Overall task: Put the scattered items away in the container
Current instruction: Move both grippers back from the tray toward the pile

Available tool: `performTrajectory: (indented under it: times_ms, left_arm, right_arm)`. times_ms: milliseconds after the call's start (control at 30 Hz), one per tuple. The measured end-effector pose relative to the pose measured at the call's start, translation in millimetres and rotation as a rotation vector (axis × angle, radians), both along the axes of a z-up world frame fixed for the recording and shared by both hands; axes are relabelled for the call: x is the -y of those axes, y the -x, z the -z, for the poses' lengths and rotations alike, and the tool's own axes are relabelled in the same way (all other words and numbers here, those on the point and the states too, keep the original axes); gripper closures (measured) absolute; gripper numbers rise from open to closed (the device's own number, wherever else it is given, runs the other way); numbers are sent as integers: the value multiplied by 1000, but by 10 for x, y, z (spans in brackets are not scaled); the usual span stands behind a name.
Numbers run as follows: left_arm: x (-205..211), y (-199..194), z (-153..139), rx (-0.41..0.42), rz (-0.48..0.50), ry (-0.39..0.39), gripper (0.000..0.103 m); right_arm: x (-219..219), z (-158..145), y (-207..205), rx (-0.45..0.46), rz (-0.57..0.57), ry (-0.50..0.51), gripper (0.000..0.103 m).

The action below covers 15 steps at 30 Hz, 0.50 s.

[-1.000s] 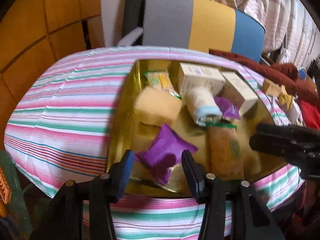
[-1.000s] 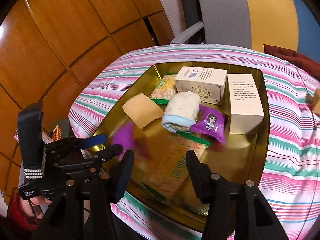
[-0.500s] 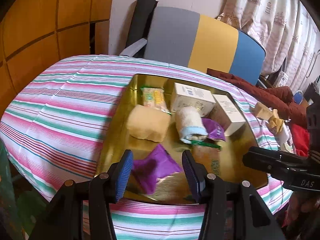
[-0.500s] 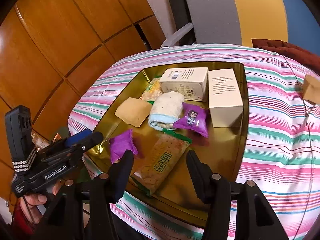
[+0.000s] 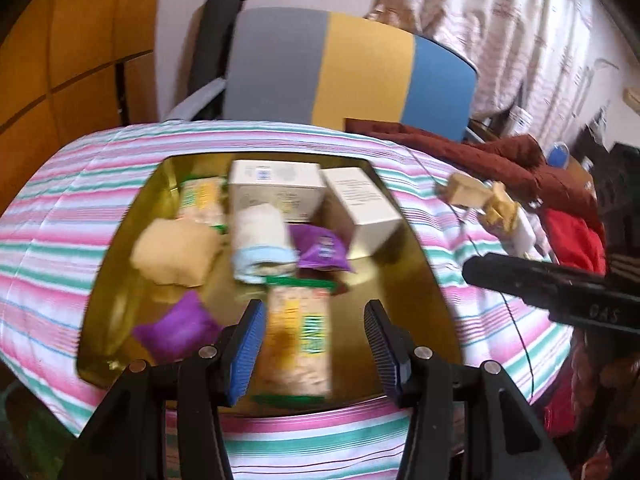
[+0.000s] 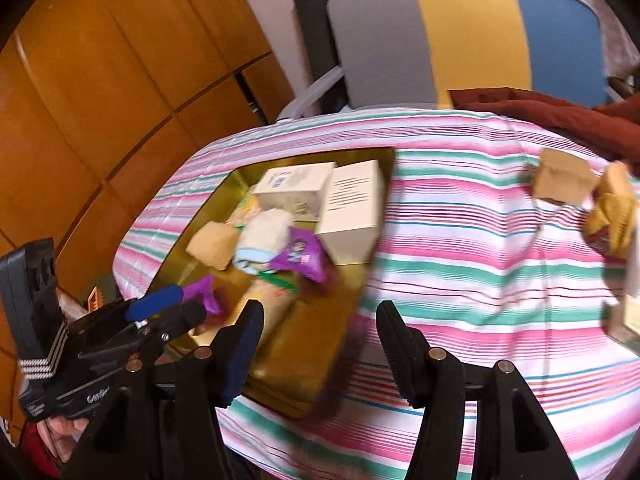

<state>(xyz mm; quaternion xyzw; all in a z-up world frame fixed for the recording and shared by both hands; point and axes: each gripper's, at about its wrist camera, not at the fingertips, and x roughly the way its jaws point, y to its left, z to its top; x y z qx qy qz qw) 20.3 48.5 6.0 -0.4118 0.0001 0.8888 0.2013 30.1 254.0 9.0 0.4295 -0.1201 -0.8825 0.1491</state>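
Observation:
A gold tray [image 5: 400, 280] on the striped cloth holds two white boxes [image 5: 276, 184], a rolled towel [image 5: 260, 236], a tan sponge [image 5: 176, 252], purple packets [image 5: 176, 328] and a cracker packet [image 5: 298, 336]. My left gripper [image 5: 314, 344] hovers open over the tray's near edge with nothing between its blue pads. My right gripper [image 6: 320, 344] hangs over the tray's [image 6: 316, 332] right rim, its jaws opening and empty. To the right on the cloth lie a tan block [image 6: 564, 180] and a yellow packet [image 6: 612, 216]. Each gripper shows in the other's view: left gripper [image 6: 160, 312], right gripper [image 5: 540, 288].
A chair [image 5: 352, 76] with a grey, yellow and blue back stands behind the table. A dark red garment [image 5: 500, 160] lies piled at the right. Wood panelling [image 6: 100, 100] is on the left. A thin cable [image 5: 516, 320] runs across the cloth.
Both grippers pulled back and swung right. The purple packet that sat in line with my left fingers now lies to their left. My right jaws stand wider.

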Motion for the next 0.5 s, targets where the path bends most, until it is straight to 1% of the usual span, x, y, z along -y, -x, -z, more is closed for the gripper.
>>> performTrajectory:
  times_ms: [167, 200, 233, 300, 500]
  left_arm:
    - [-364, -63, -38, -5, 82, 7, 51]
    - [-426, -72, -44, -6, 96, 6, 51]
    - [-468, -80, -55, -8, 105, 5, 51]
    - [-605, -96, -74, -6, 131, -2, 51]
    - [-995, -159, -97, -4, 212, 10, 51]
  right_arm:
    - [-366, 2, -65, 2, 69, -13, 43]
    - [-564, 7, -103, 5, 105, -26, 42]
    - [-564, 7, -103, 5, 105, -26, 42]
    - [-724, 12, -133, 5, 137, -36, 41]
    - [-1385, -15, -254, -3, 269, -78, 38]
